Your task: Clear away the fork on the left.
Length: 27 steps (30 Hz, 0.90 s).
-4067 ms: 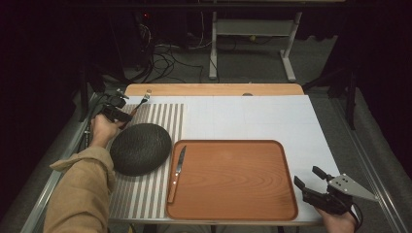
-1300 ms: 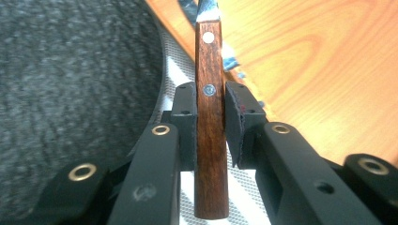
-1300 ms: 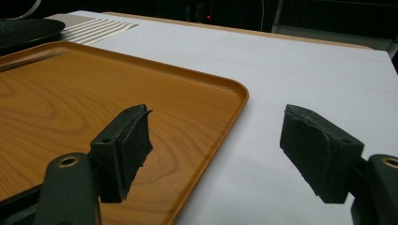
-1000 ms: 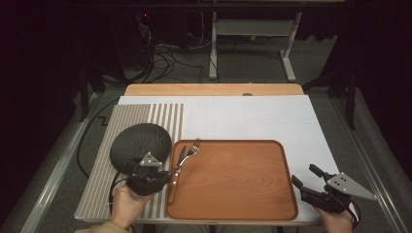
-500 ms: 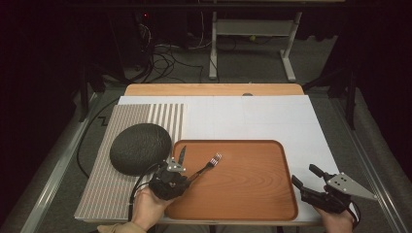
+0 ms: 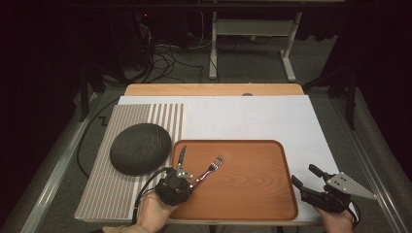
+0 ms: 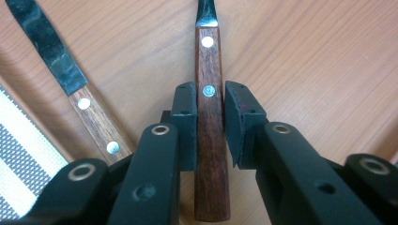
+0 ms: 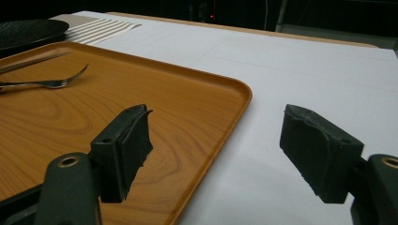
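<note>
Dim room, white table (image 6: 272,116): knife (image 6: 181,156) on tray (image 6: 252,204) at nine o'clock — left gripper (image 6: 190,180) pinching fork (image 6: 210,170), unreleased; right gripper (image 6: 306,178) spread, idle.

We see the table (image 6: 252,116) lit evenly from above, the room beyond it sunk in black. The tray (image 6: 252,194) carries a soft sheen, no hard glare. Up close, the jaws blur at the bottom edge, and the fork (image 8: 44,83) reads soft.
</note>
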Each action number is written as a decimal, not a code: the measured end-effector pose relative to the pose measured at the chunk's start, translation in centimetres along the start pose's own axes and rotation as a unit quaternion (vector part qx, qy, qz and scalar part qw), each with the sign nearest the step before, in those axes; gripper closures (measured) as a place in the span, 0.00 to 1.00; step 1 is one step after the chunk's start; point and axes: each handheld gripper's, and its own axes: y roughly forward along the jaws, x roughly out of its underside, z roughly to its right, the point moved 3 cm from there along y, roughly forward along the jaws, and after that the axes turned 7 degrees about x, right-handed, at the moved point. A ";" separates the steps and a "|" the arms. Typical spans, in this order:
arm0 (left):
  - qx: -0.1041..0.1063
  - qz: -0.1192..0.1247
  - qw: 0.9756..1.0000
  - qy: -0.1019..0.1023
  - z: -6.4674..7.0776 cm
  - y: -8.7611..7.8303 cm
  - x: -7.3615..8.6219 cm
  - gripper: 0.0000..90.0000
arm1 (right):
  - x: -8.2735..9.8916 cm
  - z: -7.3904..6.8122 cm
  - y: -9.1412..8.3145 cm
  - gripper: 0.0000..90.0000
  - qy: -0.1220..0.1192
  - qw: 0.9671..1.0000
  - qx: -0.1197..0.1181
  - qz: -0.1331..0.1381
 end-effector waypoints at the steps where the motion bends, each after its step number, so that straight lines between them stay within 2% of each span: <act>1: 0.000 -0.001 1.000 0.000 0.1 0.1 0.0 0.80 | 0.0 0.0 0.0 0.28 0.000 1.000 0.000 0.000; 8: -0.012 -0.021 1.000 -0.005 0.6 0.9 0.4 0.79 | 0.0 0.0 0.0 0.28 0.000 1.000 -0.001 -0.001; 13: -0.012 -0.036 0.999 0.004 1.1 1.5 0.6 0.78 | 0.0 0.0 0.1 0.28 0.002 1.000 -0.001 -0.003; 15: -0.016 -0.037 0.999 0.007 1.2 1.5 0.6 0.73 | 0.1 0.0 0.1 0.28 0.003 1.000 -0.002 -0.003; 21: -0.014 -0.046 0.999 0.008 1.1 1.4 1.0 0.73 | 0.1 0.0 0.2 0.28 0.001 1.000 -0.004 -0.005; 27: -0.010 -0.043 0.999 0.011 0.9 1.6 1.1 0.74 | 0.1 0.0 0.1 0.28 0.003 1.000 -0.004 -0.005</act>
